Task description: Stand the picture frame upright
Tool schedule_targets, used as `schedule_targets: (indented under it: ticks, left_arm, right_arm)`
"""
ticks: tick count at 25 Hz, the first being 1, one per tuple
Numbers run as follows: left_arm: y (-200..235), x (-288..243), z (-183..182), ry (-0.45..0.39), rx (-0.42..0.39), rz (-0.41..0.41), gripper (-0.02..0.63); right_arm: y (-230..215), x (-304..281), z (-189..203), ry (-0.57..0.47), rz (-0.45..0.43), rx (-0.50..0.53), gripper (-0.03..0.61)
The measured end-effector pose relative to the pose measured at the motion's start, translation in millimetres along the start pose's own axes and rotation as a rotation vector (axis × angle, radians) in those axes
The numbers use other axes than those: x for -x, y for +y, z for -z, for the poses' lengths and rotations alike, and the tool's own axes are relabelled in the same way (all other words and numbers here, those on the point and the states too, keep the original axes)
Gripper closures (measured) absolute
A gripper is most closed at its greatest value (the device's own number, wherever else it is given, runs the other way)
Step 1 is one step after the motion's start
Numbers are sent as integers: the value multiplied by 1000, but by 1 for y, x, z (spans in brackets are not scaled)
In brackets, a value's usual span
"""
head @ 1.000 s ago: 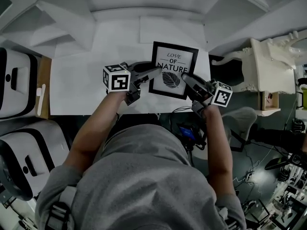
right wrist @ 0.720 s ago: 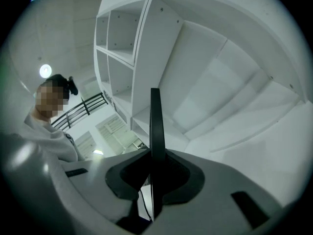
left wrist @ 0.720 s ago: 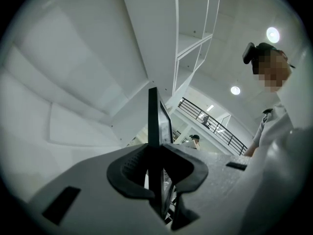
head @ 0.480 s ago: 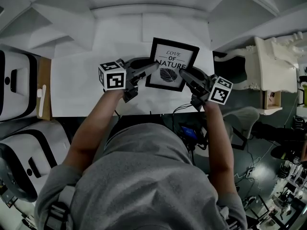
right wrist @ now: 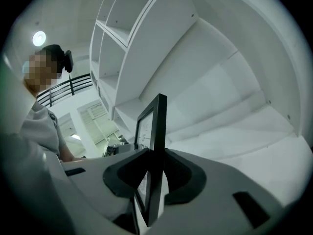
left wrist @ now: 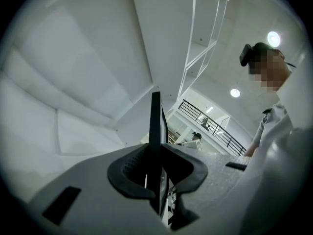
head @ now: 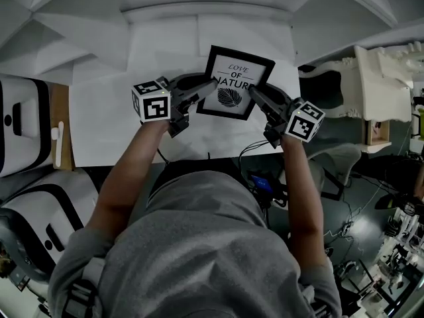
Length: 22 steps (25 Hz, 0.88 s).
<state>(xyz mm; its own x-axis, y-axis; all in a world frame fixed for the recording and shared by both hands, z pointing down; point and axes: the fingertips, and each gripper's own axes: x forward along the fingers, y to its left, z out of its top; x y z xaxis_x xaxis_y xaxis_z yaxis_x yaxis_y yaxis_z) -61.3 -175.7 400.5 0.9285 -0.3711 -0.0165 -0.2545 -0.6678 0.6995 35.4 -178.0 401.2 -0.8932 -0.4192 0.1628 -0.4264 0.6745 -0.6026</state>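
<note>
Both claws and the picture frame [head: 233,78] have shifted away from the person, toward the back of the bench [head: 106,128], and the frame has swung a little clockwise in the head view. The left claw [head: 212,87] has been closing its jaws and is now clenched on the frame's left rail. In the left gripper view the black rail stands edge-on between the 2 pads, which meet it on both sides. The right claw [head: 254,92] has just been opening its jaws with the right rail between them. In the right gripper view the pads look to bear on that rail, so I read it as a grasp, though likely a looser 1.

The frame sits between the 2 claws over the middle of the bench, printed face toward the person and leaning back. Whether its lower edge rests on the bench is hidden.

The step in hand looks like the raising itself, with the frame partly tipped up. Next, the top edge should come forward until the frame is vertical, then the lower edge should be set down squarely before either claw lets go. Releasing early would probably let it fall back.
</note>
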Motion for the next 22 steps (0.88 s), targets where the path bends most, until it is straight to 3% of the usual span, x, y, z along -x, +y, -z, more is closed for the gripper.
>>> schedule_targets:
  ticks: [8,14,22]
  left_arm:
    - [9,-4,2,50,-103,-61,537]
    - [13,-5,3,123,-229,-174,509]
    - [16,-4,4,104,-292,-316,494]
  right_arm:
    - [0,0,-4,-19,29,52,480]
    - [0,1,-4,-15,25,85,482]
    - [-7,-1,-5,-3,-25,87,482]
